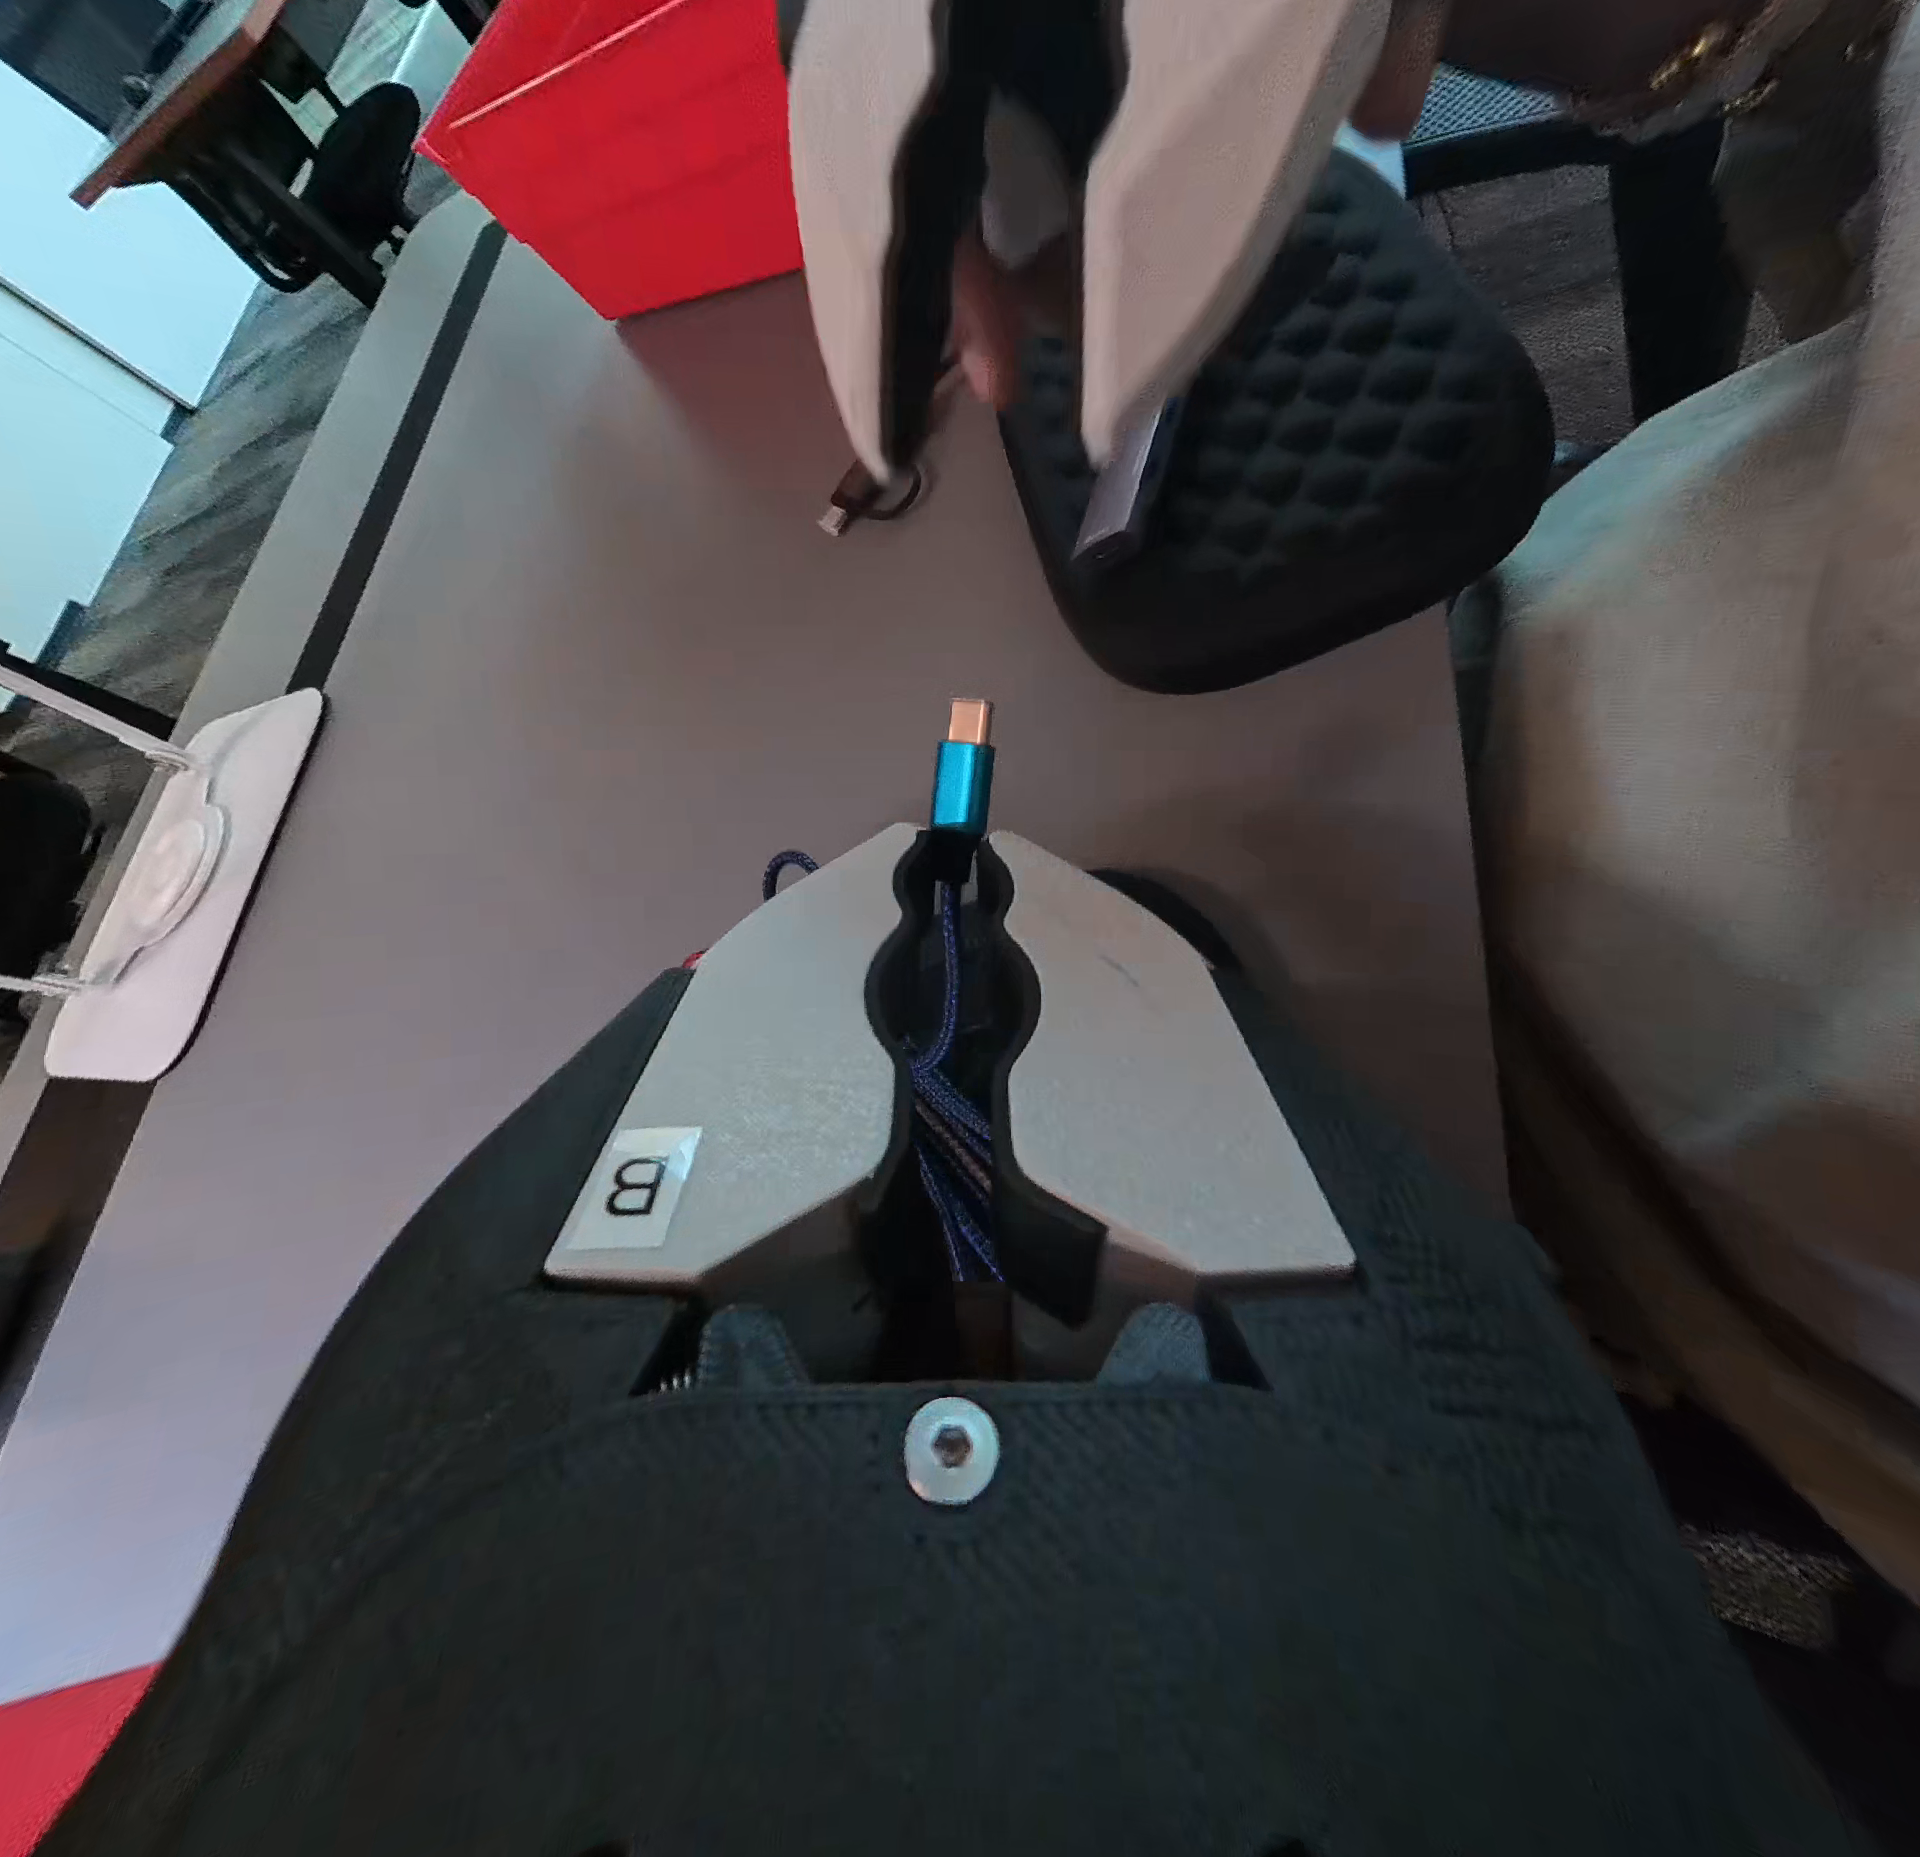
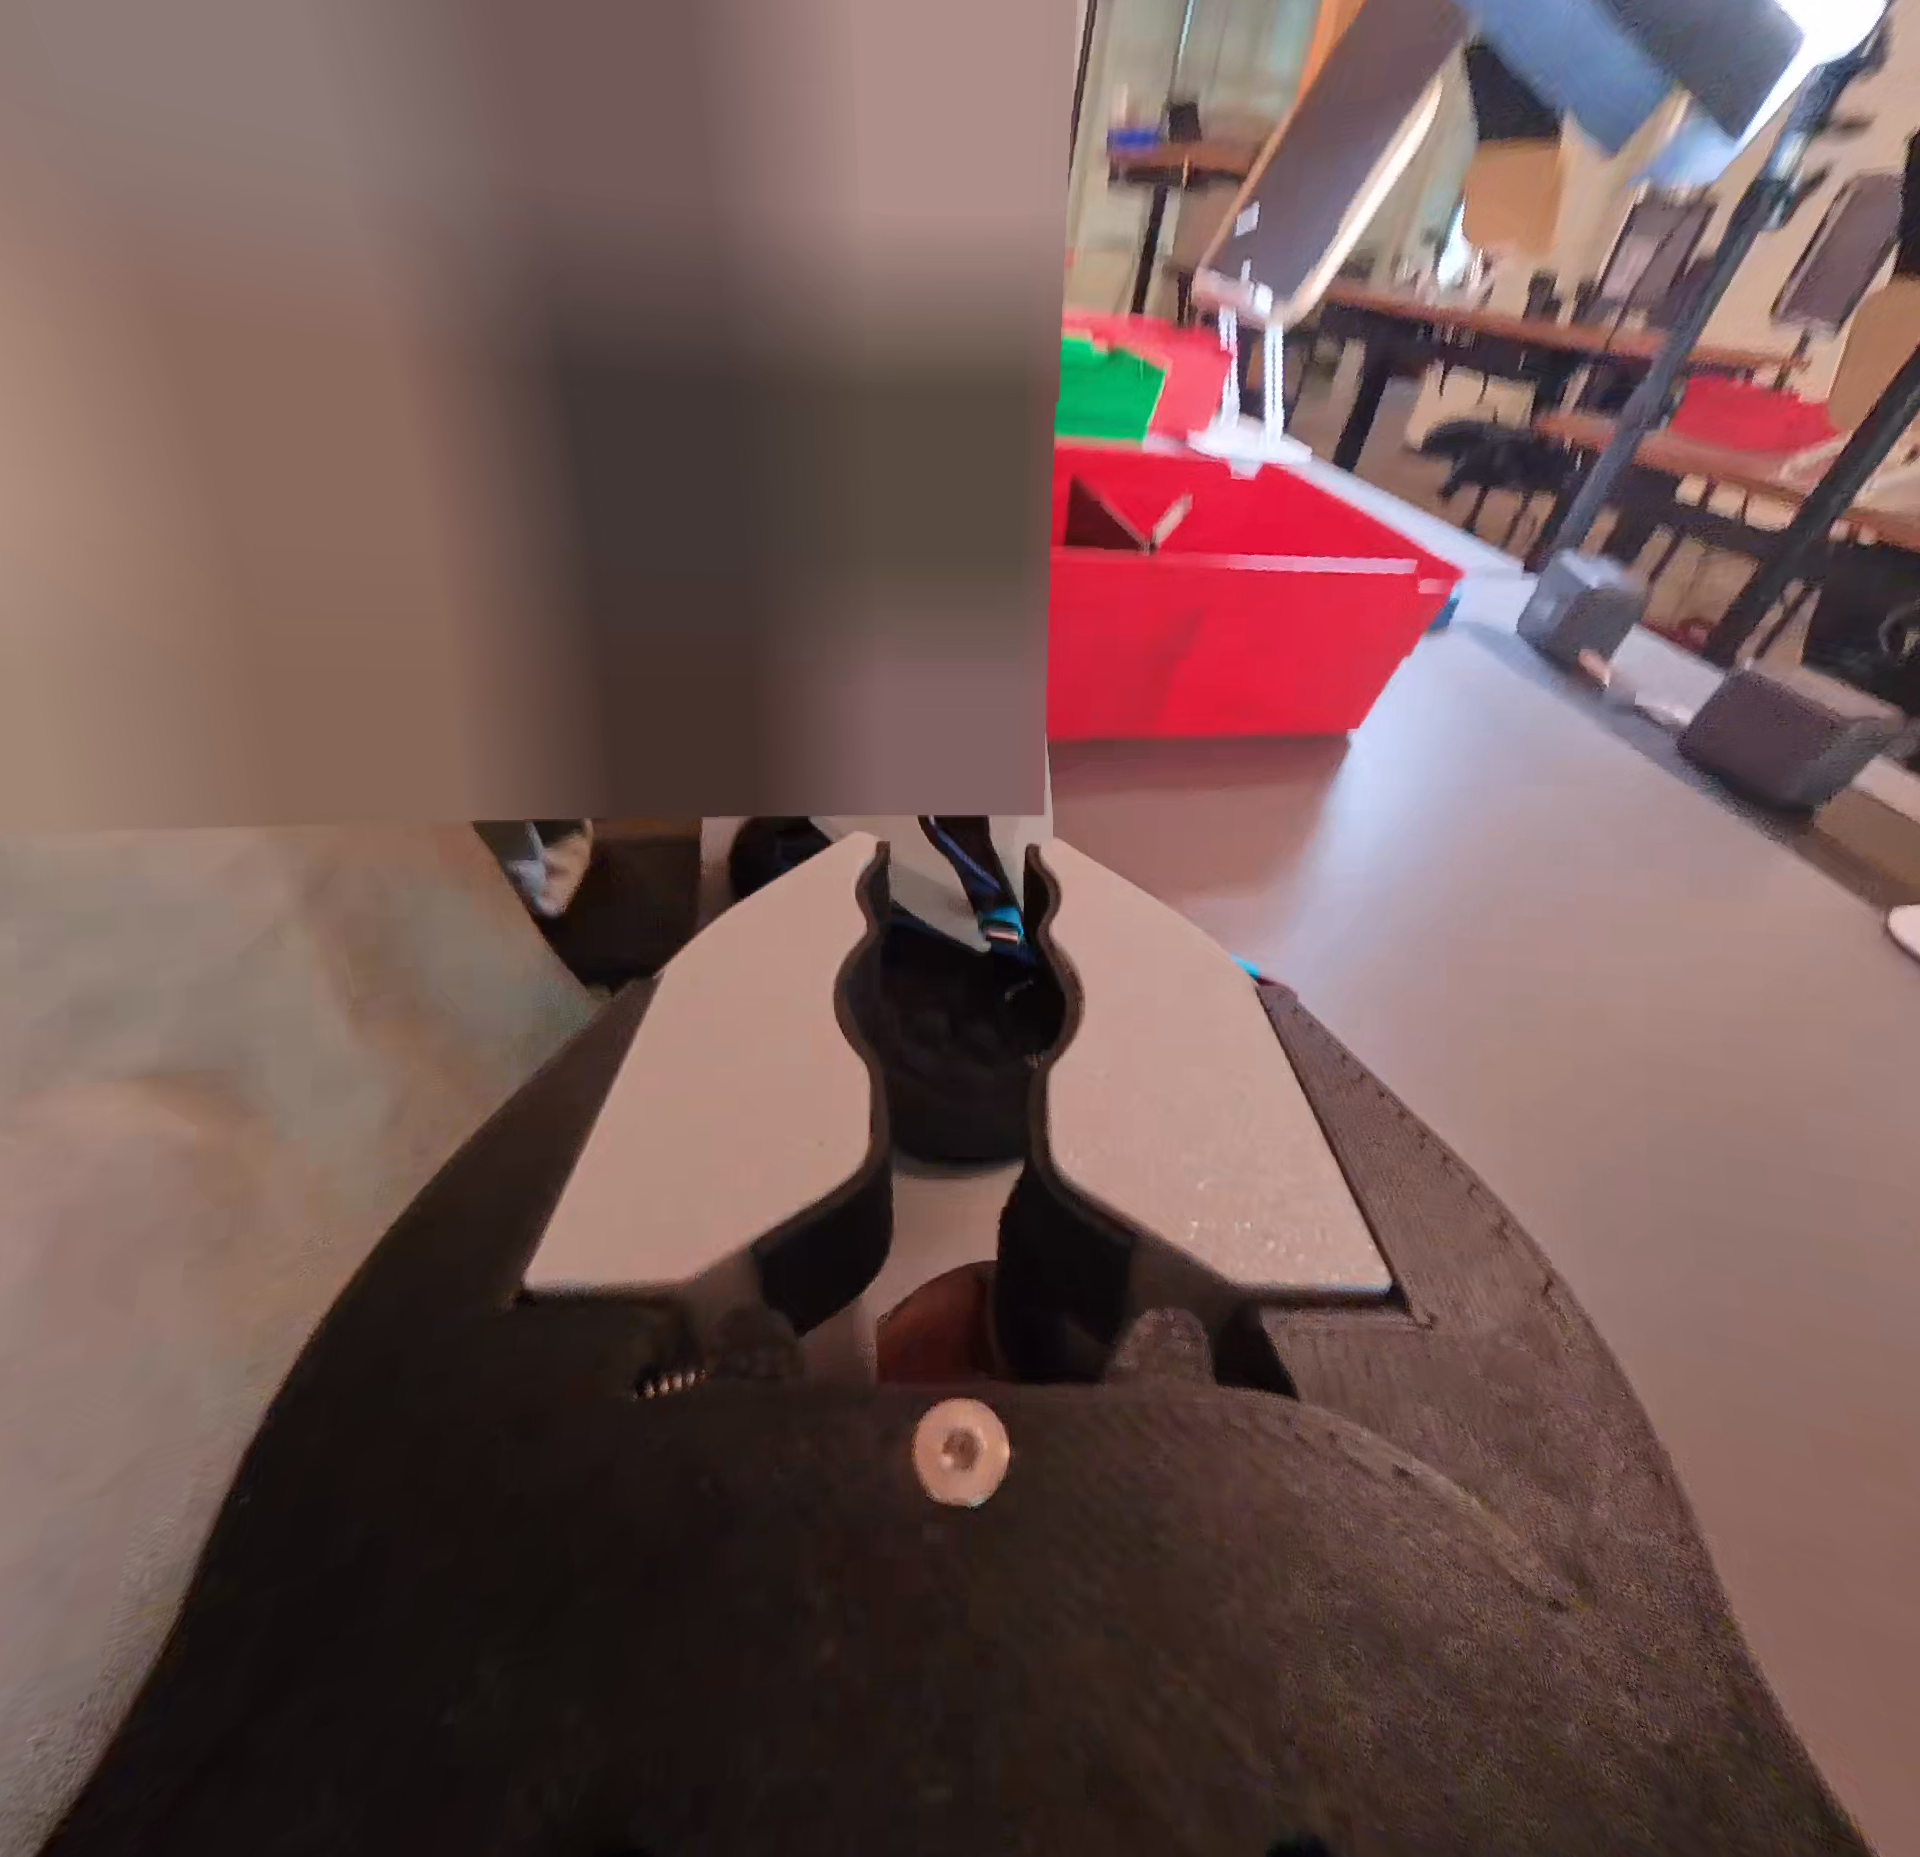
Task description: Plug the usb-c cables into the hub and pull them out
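My left gripper (image 1: 956,841) is shut on a blue braided usb-c cable (image 1: 951,1132). Its teal plug (image 1: 964,768) sticks out past the fingertips and points at the grey hub (image 1: 1127,488). The hub lies on a black quilted pad (image 1: 1330,436). My right gripper (image 1: 992,457) hovers over the hub's far end with its fingers apart, one tip beside the hub. A brown cable end (image 1: 847,508) lies on the table by its other tip. In the right wrist view my right gripper (image 2: 956,851) is open, and the teal plug (image 2: 1003,922) shows between its tips.
A red bin (image 1: 623,145) stands at the table's far side; it also shows in the right wrist view (image 2: 1226,623). A clear phone stand base (image 1: 177,882) sits at the left edge, with a phone (image 2: 1330,166) on it. Grey blocks (image 2: 1787,732) stand at the right.
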Available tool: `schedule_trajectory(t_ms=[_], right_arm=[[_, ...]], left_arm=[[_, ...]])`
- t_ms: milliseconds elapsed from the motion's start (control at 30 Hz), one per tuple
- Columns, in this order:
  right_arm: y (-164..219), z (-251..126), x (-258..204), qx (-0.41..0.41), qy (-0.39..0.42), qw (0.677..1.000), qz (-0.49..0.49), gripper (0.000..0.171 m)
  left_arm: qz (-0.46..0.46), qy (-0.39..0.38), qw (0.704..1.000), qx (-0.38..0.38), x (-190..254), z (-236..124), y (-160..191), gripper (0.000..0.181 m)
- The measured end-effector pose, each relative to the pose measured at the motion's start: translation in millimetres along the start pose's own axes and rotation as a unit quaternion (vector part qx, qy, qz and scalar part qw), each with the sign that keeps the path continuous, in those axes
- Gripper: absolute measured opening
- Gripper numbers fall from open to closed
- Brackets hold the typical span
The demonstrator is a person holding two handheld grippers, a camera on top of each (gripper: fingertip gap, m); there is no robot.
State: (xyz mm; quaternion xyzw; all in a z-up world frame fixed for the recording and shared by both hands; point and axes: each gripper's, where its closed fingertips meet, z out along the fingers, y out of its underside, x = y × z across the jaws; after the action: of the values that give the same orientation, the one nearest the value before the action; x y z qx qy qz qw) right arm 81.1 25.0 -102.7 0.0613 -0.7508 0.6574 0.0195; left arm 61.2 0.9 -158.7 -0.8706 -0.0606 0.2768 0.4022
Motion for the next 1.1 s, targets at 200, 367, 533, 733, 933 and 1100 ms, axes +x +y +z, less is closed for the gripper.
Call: schedule_trajectory(t_ms=[200,367,533,733,933,1100], right_arm=[[32,19,8,-0.088,0.014,0.992,0.084,0.025],[45,26,6,-0.123,0.008,0.986,0.115,0.018],[47,27,6,-0.113,0.004,0.987,0.118,0.009],[41,19,9,-0.085,0.01,0.995,0.058,0.009],[26,12,8,-0.014,-0.014,0.996,0.082,0.01],[24,10,7,0.0,-0.027,0.995,0.094,0.009]], left_arm=[[-0.003,0.006,1.0,0.008,6,6,0,0.008],[-0.007,0.003,1.0,0.016,6,7,0,0.008],[-0.016,0.014,0.999,0.038,7,5,-2,0.008],[-0.064,0.02,0.985,0.16,-1,-5,-20,0.009],[-0.083,0.067,0.965,0.239,7,-4,-34,0.016],[-0.104,0.091,0.955,0.263,5,-7,-39,0.027]])
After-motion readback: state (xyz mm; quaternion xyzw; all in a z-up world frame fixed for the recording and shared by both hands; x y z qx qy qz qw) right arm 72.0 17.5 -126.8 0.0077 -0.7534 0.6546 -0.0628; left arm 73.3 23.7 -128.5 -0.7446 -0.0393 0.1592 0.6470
